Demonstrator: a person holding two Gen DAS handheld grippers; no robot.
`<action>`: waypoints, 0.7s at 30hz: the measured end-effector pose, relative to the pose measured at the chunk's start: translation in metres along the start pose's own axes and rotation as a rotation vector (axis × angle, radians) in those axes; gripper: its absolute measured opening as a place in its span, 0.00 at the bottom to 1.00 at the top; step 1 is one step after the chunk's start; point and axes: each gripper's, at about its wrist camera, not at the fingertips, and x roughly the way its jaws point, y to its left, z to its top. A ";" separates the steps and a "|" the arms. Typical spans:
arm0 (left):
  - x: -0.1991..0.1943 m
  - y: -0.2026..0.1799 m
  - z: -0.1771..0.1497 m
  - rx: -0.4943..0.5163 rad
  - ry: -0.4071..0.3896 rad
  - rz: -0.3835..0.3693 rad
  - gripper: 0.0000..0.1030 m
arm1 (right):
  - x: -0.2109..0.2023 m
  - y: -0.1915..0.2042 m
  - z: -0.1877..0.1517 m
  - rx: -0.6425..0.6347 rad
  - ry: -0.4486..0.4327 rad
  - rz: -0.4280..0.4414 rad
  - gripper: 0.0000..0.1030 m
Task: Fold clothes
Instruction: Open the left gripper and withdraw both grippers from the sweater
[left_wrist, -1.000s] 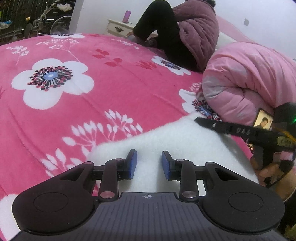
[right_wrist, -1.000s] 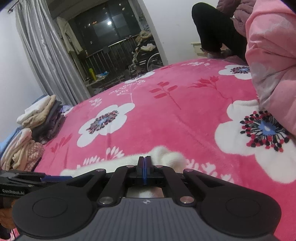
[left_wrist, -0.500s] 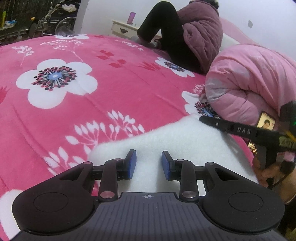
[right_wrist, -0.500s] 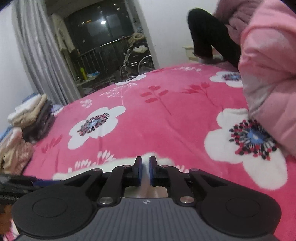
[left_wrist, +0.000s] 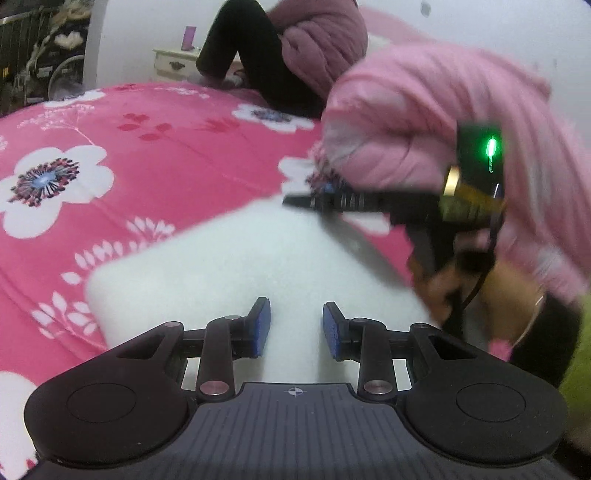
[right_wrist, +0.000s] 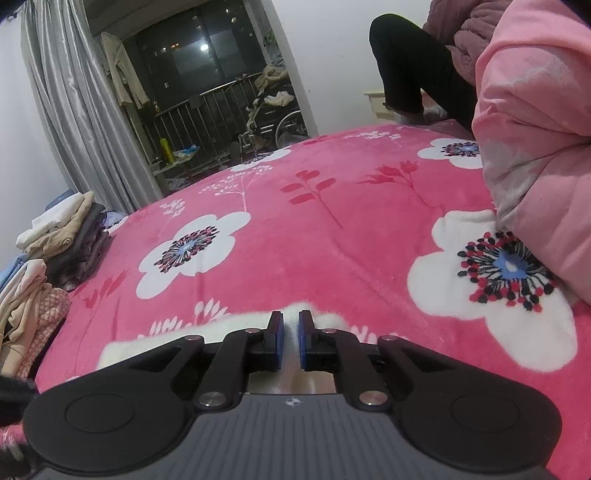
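left wrist view looks along the left gripper (left_wrist: 295, 328), whose blue-padded fingers (left_wrist: 261, 326) stand well apart with nothing between them, hovering over a white fluffy folded garment (left_wrist: 229, 266) that lies on the bright pink fleece blanket with white flower prints (left_wrist: 140, 173) covering the bed. the garment's near part runs under the gripper and its far corner reaches toward the right gripper (left_wrist: 314, 201), seen from the side as a blurred black bar with a green light on its body, held by a hand (left_wrist: 443, 284) at the right edge; whether its tips touch the cloth cannot be told through the blur. just behind it sits a bulky pale pink padded quilt (left_wrist: 424, 110), and farther back a person in black trousers and a mauve padded jacket (left_wrist: 295, 48) sits on the bed near a small cream bedside cabinet (left_wrist: 173, 62).

right wrist view shows the right gripper (right_wrist: 291, 339) with its fingers (right_wrist: 275, 341) parted by a narrow gap, holding nothing, the edge of the white garment (right_wrist: 221, 328) just below them. at the left edge of the bed lie stacks of folded clothes in cream, grey and pink (right_wrist: 55, 251), beside a grey satin curtain (right_wrist: 74, 103) and a dark balcony doorway (right_wrist: 214, 92).
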 end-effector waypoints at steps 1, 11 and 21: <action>0.002 -0.004 -0.002 0.016 0.009 0.006 0.30 | -0.001 -0.001 0.000 0.014 -0.001 0.004 0.07; 0.006 -0.006 -0.008 0.036 0.034 0.001 0.31 | -0.075 0.023 0.007 0.011 -0.077 0.117 0.13; 0.009 0.000 -0.007 -0.001 0.049 -0.017 0.31 | -0.052 0.038 -0.010 0.003 0.124 0.001 0.11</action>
